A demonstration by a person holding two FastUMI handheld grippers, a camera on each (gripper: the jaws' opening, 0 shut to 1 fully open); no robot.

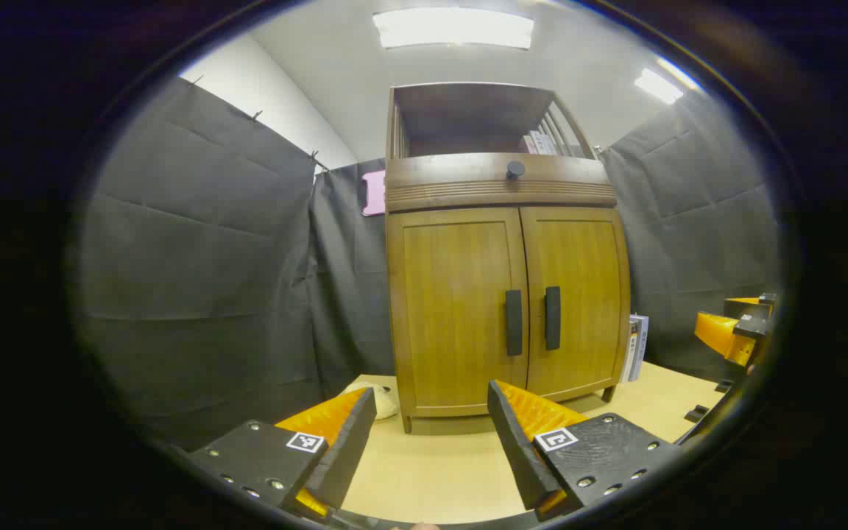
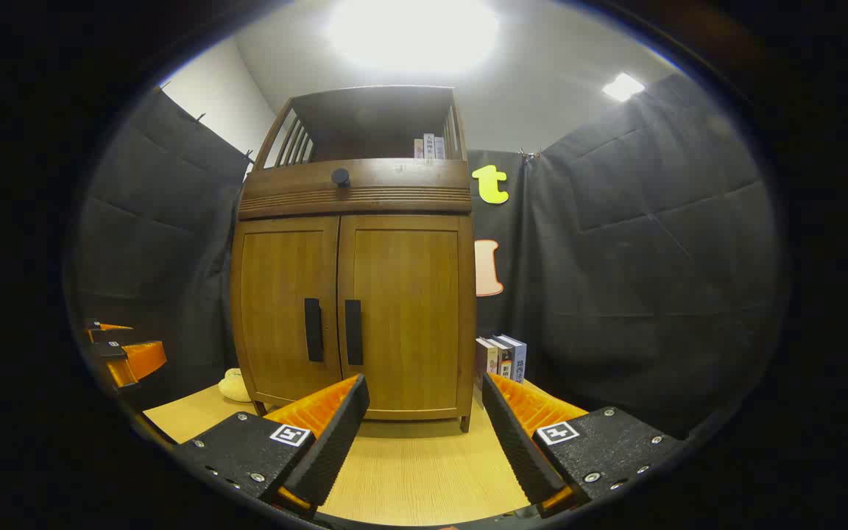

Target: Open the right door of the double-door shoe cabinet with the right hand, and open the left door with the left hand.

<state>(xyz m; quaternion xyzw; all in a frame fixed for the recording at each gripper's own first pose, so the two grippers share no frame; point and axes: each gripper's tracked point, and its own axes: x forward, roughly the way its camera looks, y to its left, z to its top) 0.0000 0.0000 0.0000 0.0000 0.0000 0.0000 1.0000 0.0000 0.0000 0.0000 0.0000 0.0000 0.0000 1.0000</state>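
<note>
Shoe cabinet (image 1: 505, 294) — both doors shut | step: approach | right tool (image 2: 424, 423) and left tool (image 1: 431, 434) spread wide, empty, short of cabinet | next: right tool closes on right door handle (image 2: 352, 332)

The left gripper (image 1: 431, 434) is held level with its fingers spread wide, nothing between them. The right gripper (image 2: 424, 427) is likewise level, jaws wide apart and holding nothing (it also shows at the far right edge of the left gripper view).
</note>
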